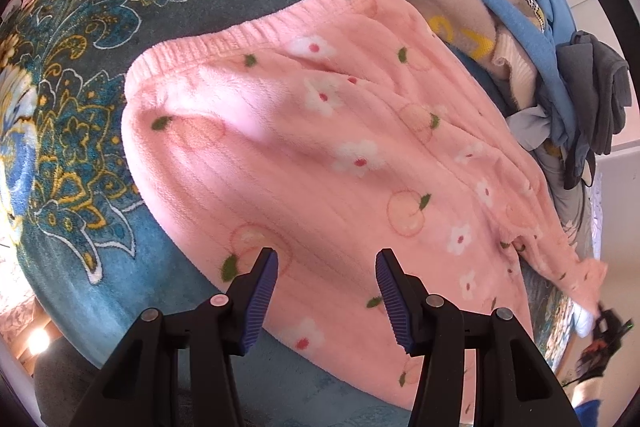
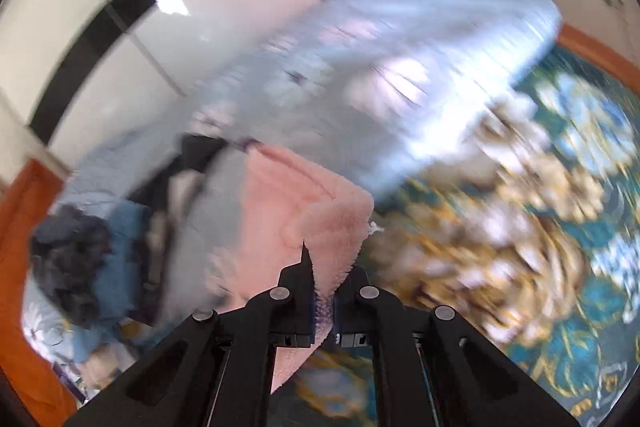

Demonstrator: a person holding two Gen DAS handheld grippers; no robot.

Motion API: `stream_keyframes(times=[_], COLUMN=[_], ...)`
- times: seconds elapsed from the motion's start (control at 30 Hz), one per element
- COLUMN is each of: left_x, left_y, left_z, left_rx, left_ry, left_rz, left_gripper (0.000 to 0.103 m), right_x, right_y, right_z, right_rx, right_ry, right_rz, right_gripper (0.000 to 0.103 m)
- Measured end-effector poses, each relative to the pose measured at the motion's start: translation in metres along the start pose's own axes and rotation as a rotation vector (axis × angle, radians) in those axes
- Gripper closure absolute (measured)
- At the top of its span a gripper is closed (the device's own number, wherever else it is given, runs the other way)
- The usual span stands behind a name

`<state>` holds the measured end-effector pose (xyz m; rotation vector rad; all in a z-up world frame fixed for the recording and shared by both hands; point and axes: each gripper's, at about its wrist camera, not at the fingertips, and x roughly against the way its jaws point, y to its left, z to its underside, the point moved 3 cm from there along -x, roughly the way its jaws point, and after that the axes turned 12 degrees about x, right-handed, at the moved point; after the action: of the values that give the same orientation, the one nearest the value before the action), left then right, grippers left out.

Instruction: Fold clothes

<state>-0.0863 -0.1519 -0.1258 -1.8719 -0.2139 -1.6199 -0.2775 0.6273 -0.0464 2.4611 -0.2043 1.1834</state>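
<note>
While the left gripper (image 1: 326, 267) hovers agape over the pink fleece garment (image 1: 320, 147), the right gripper (image 2: 322, 291) (blurred) pinches its edge.

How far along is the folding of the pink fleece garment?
Done: the pink fleece garment lies spread on the floral blanket. In hand: the right gripper is shut on one pink end; the left gripper hangs open above it. Left: no fold shows, and the clothes pile is unfolded.
</note>
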Motion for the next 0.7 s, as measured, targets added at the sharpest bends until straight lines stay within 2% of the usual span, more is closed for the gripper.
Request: stream_keyframes(times=[0.13, 0.23, 0.33, 0.53, 0.7], left_x=[0.000, 0.002, 0.003, 0.001, 0.010], left_y=[-0.003, -0.002, 0.001, 0.001, 0.013], left_z=[0.002, 0.003, 0.001, -0.002, -0.013], left_rx=[-0.020, -0.021, 0.001, 0.007, 0.073], left_ry=[0.001, -0.006, -0.007, 0.001, -0.004], left_rz=[-0.015, -0.016, -0.010, -0.015, 0.049], left_gripper=[0.048, 0.048, 0.048, 0.048, 0.048], right_x=[-0.031, -0.031, -0.025, -0.034, -0.021], right_y=[-0.050, -0.060, -0.061, -0.061, -0.041], right_z=[0.046, 0.057, 0.055, 0.058, 0.042], right_rx=[-0.173, -0.196, -0.174, -0.137, -0.050], right_ry=[0.109, 0.115, 0.097, 0.155, 0.142], right_rz=[0.046, 0.074, 0.096, 0.134, 0.114], right_gripper=[0.097, 0.097, 0.097, 0.097, 0.094])
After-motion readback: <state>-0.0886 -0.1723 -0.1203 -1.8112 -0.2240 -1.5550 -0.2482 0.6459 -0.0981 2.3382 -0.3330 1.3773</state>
